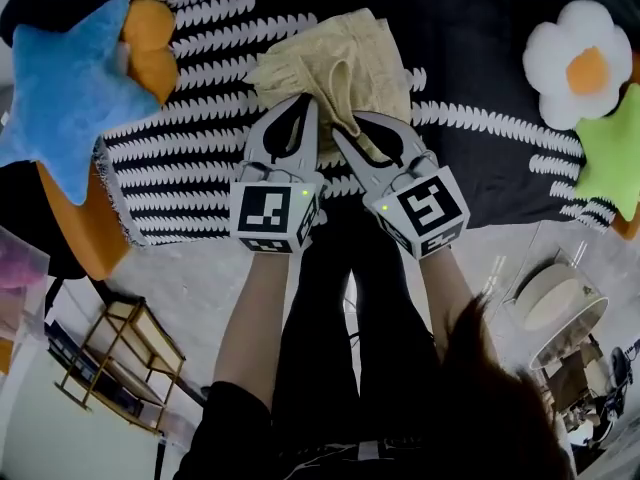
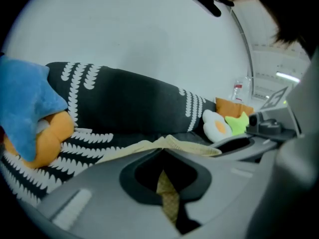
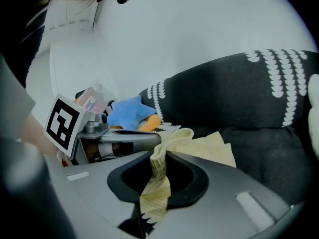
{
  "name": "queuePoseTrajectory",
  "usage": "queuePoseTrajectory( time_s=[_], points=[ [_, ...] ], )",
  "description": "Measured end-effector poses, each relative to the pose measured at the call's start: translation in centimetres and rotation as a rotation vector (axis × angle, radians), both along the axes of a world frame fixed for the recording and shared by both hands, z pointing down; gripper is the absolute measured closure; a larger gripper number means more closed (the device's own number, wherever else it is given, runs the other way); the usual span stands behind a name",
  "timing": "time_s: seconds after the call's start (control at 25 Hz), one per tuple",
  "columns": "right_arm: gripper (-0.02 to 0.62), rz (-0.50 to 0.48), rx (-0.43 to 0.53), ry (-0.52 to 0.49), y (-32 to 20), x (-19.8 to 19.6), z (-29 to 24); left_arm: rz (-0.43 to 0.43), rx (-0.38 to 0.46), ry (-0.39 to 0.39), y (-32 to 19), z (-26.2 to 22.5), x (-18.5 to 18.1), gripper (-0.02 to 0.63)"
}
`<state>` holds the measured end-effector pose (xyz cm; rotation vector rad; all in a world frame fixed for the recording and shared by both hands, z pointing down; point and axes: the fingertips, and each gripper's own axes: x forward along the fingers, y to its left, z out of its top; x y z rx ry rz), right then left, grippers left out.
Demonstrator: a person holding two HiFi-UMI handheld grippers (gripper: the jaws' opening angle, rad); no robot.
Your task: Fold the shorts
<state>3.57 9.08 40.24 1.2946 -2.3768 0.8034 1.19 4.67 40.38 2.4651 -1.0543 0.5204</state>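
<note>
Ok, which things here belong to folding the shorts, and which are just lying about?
Job: beige shorts, left gripper and right gripper, both clamped on them.
Lying about: blue star cushion, orange cushion, fried-egg cushion, green star cushion.

The head view looked steeply down onto the left gripper (image 1: 305, 103), the right gripper (image 1: 350, 126) and the black leaf-patterned throw (image 1: 480, 58). Each gripper view rode close behind its own fingers (image 2: 75, 203), facing low across the throw toward a white wall (image 2: 149, 29). All three shared the yellow shorts (image 1: 335, 63) and the blue star cushion (image 1: 65, 88).
</note>
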Motion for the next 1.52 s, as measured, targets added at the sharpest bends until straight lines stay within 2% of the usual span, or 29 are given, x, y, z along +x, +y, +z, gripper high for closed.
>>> queuePoseTrajectory(
  time_s=[0.16, 0.24, 0.36, 0.44, 0.6, 0.76, 0.92, 1.08, 1.24, 1.52],
  points=[
    [0.522, 0.124, -0.017, -0.033, 0.7, 4.4, 1.9, 0.087, 0.003, -0.021, 0.6, 1.5, 4.9, 0.606],
    [0.522, 0.167, -0.015, -0.010, 1.3, 6.3, 2.9, 0.124, 0.011, -0.030, 1.1, 2.1, 7.0, 0.606],
    [0.522, 0.213, -0.033, 0.033, 2.1, 8.0, 4.9, 0.173, 0.015, -0.065, 1.7, 3.3, 8.8, 0.606],
    [0.522, 0.266, -0.094, 0.001, 2.5, 8.7, 6.6, 0.180, 0.000, -0.090, 1.9, 4.1, 9.0, 0.606],
    [0.518, 0.382, -0.205, -0.111, 2.5, 9.2, 8.8, 0.139, -0.031, -0.095, 1.5, 4.4, 7.1, 0.606],
    [0.515, 0.420, -0.285, -0.135, 2.2, 9.6, 10.2, 0.062, -0.045, -0.141, 0.6, 5.3, 4.3, 0.606],
    [0.505, 0.473, -0.374, -0.182, 2.6, 10.4, 11.6, -0.022, -0.062, -0.151, -0.5, 5.6, 2.1, 0.606],
    [0.479, 0.475, -0.380, -0.205, 2.6, 10.5, 11.4, -0.067, -0.067, -0.156, -0.6, 5.5, 0.4, 0.606],
    [0.436, 0.471, -0.369, -0.159, 3.1, 11.1, 10.8, -0.083, -0.076, -0.171, 0.0, 5.2, -0.7, 0.606],
    [0.433, 0.490, -0.357, -0.106, 3.9, 11.9, 9.0, -0.131, -0.065, -0.145, 0.5, 2.6, -2.7, 0.606]
  ],
)
